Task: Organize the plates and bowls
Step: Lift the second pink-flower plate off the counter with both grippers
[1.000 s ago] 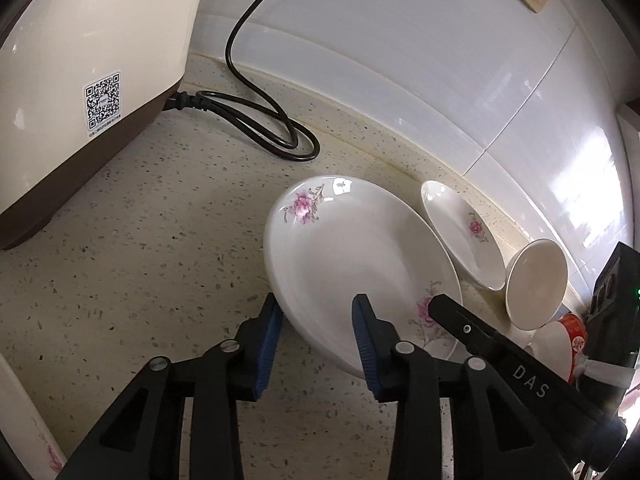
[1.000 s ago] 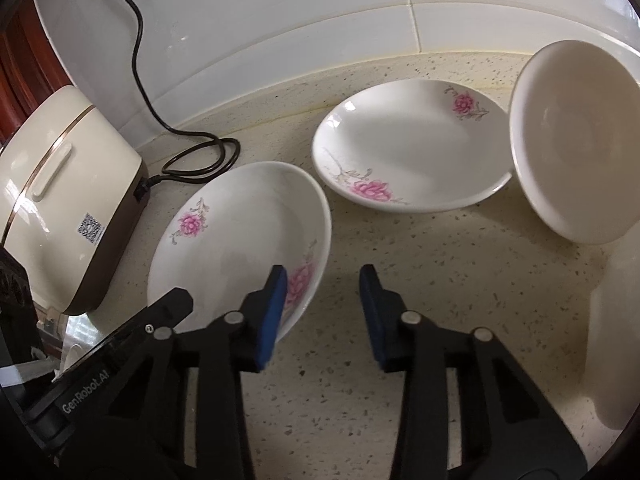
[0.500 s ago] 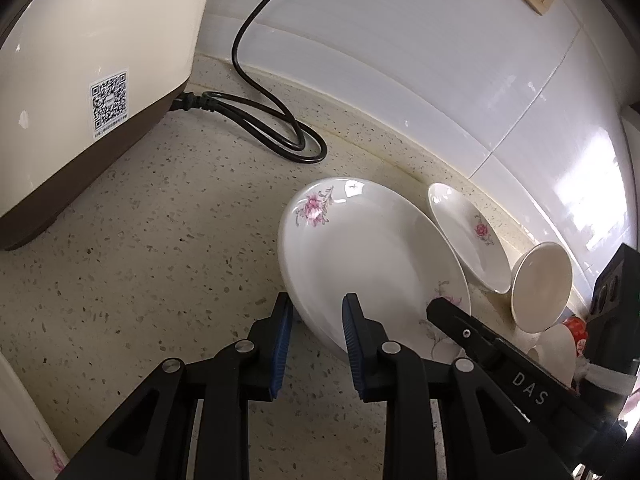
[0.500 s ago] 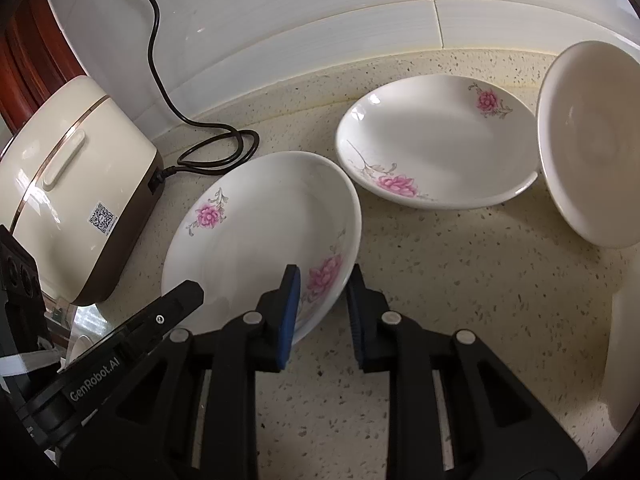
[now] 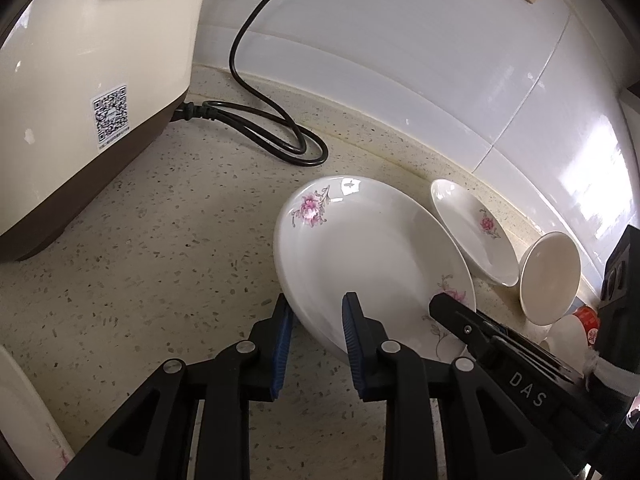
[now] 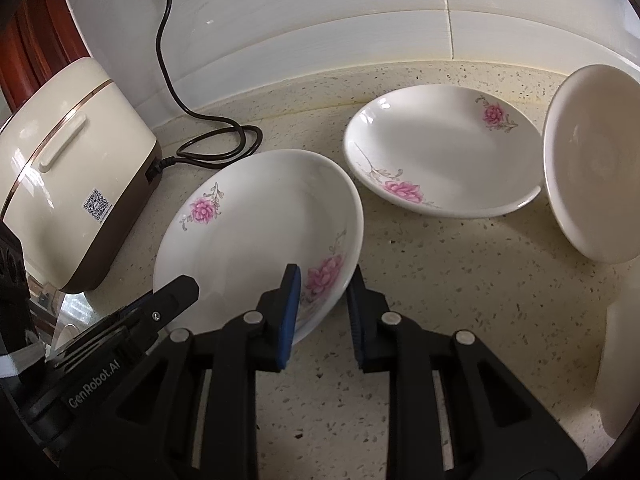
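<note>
A white plate with pink flowers (image 5: 372,256) is held off the speckled counter by both grippers. My left gripper (image 5: 316,320) is shut on its near-left rim. My right gripper (image 6: 322,292) is shut on its right rim, by the big pink flower; the plate also shows in the right wrist view (image 6: 256,224). A second flowered plate (image 6: 440,148) lies on the counter behind it, also in the left wrist view (image 5: 472,232). A plain white bowl (image 6: 596,160) leans on its side at the right.
A cream rice cooker (image 5: 80,80) stands at the left with its black cord (image 5: 276,136) coiled on the counter by the tiled wall. Another white dish edge (image 6: 620,360) is at the far right, and one (image 5: 24,420) at the lower left.
Both grippers have closed from open onto the flowered plate's rim, one on each side. The plate has tilted and lifted a little.
</note>
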